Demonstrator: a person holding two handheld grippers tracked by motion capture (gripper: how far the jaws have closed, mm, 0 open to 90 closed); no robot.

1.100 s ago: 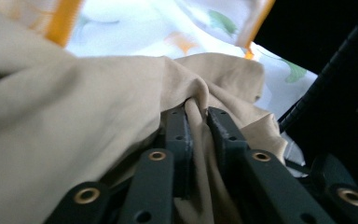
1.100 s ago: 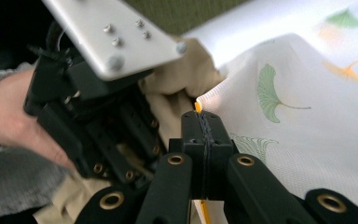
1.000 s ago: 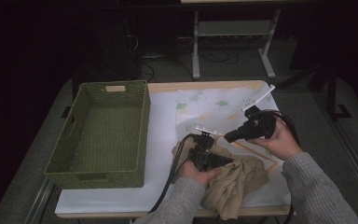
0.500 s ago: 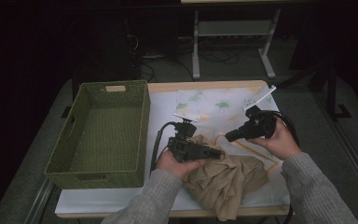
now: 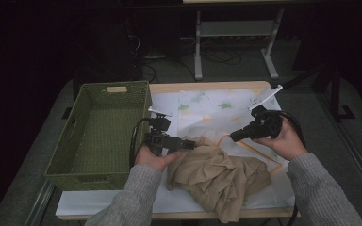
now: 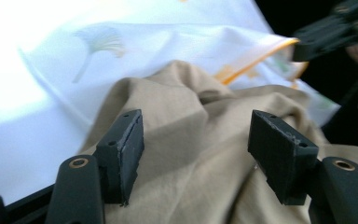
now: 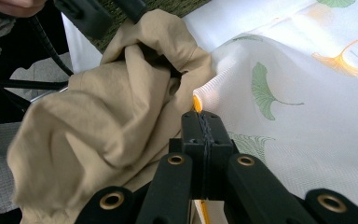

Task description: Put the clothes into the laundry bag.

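Observation:
A crumpled beige cloth (image 5: pixel 219 174) lies at the table's front middle, partly over a white cloth (image 5: pixel 212 106) printed with green and orange leaves and edged in orange. My left gripper (image 5: pixel 190 143) points right at the beige cloth's upper left edge. Its jaws stand open (image 6: pixel 196 149) with the beige cloth (image 6: pixel 191 116) just beyond and below them, nothing pinched. My right gripper (image 5: pixel 235 136) is shut (image 7: pixel 200 122) on the orange edge of the white cloth (image 7: pixel 279 70), lifting a fold beside the beige cloth (image 7: pixel 102 121).
A deep green woven basket (image 5: pixel 75 141) stands on the left of the table, close to my left hand. The beige cloth hangs slightly over the front edge of the table (image 5: pixel 160 214). A metal stand (image 5: pixel 235 28) is on the floor behind.
My left hand and gripper have drawn back to the left, toward the basket, and the beige cloth now lies more spread out. The right gripper has stayed in place.

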